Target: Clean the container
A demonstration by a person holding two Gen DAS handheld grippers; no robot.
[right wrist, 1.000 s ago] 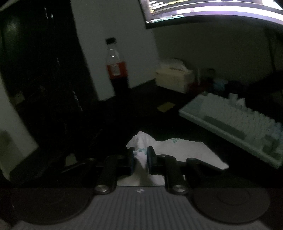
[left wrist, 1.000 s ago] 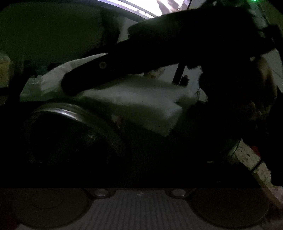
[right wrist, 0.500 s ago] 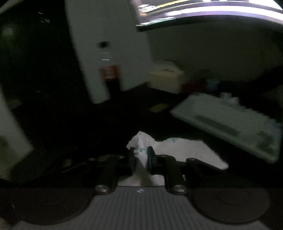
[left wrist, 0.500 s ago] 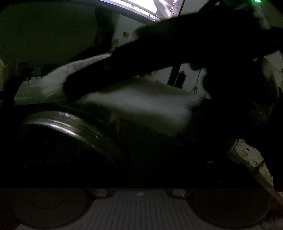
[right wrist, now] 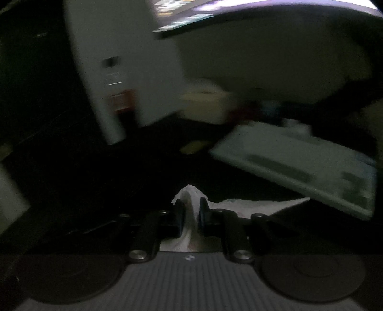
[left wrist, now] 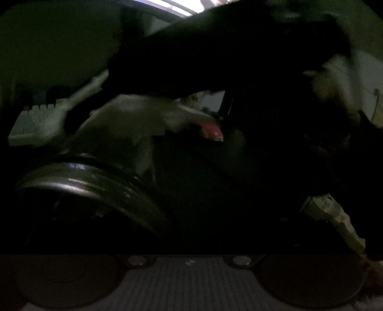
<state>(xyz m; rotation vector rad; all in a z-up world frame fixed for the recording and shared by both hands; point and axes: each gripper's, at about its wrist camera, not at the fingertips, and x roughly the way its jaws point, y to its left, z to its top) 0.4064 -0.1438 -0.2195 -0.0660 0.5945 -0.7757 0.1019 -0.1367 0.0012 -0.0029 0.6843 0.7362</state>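
A round dark container with a shiny metal rim (left wrist: 95, 177) fills the lower left of the left wrist view. It keeps its place before my left gripper (left wrist: 189, 210), whose fingers are lost in the dark. My right gripper (left wrist: 69, 119) reaches across above the rim from the upper right, holding a white tissue (left wrist: 134, 112) over the container. In the right wrist view my right gripper (right wrist: 190, 210) is shut on that tissue (right wrist: 189, 198), which trails off to the right. The container does not show there.
A pale keyboard (right wrist: 299, 162) lies on the dark desk at right, also in the left wrist view as the keyboard (left wrist: 31, 124). A blurred cola bottle (right wrist: 119, 100), a tissue box (right wrist: 205, 102), a yellow note (right wrist: 194, 146) and a lit monitor (right wrist: 239, 14) stand behind.
In the left wrist view the background slid while the container stayed put; a red thing came into view behind the tissue. The right wrist view rolled and blurred; the tissue stays gripped.
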